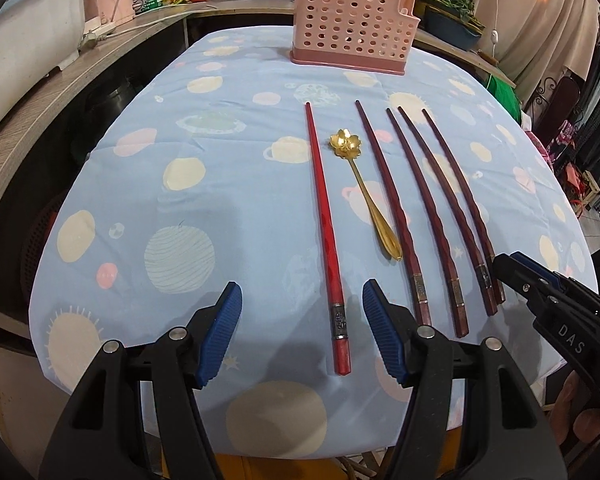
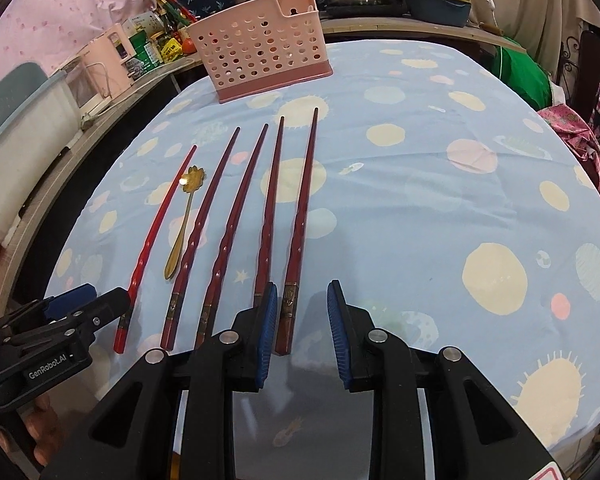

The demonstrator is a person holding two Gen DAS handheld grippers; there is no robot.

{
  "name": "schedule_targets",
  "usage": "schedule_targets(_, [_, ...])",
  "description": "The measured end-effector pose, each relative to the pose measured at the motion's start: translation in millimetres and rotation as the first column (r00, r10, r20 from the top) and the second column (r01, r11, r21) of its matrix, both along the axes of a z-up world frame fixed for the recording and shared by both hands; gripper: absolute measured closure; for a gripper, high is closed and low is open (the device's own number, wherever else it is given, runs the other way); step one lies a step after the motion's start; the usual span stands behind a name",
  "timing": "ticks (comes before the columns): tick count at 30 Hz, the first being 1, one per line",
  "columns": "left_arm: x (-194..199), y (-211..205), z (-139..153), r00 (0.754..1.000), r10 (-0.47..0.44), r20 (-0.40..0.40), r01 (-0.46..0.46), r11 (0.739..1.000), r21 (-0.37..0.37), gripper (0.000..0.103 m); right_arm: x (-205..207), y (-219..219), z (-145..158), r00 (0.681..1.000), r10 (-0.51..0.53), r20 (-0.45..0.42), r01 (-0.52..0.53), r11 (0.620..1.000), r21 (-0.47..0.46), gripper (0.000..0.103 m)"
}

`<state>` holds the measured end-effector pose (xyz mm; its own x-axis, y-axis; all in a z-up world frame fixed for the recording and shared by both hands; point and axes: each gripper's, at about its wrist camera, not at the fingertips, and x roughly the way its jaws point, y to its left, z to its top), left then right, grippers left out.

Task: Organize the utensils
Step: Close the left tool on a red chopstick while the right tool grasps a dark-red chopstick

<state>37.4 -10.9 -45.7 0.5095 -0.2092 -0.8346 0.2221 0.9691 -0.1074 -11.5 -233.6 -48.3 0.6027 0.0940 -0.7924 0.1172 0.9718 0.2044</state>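
Chopsticks (image 1: 396,200) and a gold spoon (image 1: 364,188) lie at my twelve o'clock; I hold both grippers' jaws apart, gripping nothing.

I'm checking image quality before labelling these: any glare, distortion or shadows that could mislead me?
Left wrist view: fisheye bends the outer dark chopsticks and the table edge; soft shadow lies beneath the left gripper. Right wrist view: a bright glint sits on the gold spoon bowl, and the red chopstick curves; both are sharp.
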Motion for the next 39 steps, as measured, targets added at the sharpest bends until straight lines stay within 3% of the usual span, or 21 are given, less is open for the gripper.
schedule_targets(25, [-7.2,-1.8,-9.5,1.0,-0.004,0.019,0.003,0.997,0.071,0.047,-3.6,10.4,-5.3,1.0,0.021,0.019,-0.019,0.995,-0.101,0.086])
schedule_targets(31, [-10.6,-2.2,-8.5,1.0,-0.016,0.025,0.014,0.997,0.076,0.062,-5.7,7.7,-5.8,1.0,0.011,0.025,-0.008,0.995,-0.101,0.093])
schedule_targets(33, [-11.8,-2.8,-7.9,0.999,-0.022,0.023,0.02,0.997,0.072,0.073,-6.2,6.6,-5.7,1.0,0.008,0.024,-0.006,0.995,-0.099,0.094])
schedule_targets(39, [-11.0,-5.0,-6.5,0.999,-0.034,0.002,0.034,0.998,0.06,0.094,-5.7,5.2,-5.5,1.0,0.02,0.015,-0.018,0.995,-0.1,0.096])
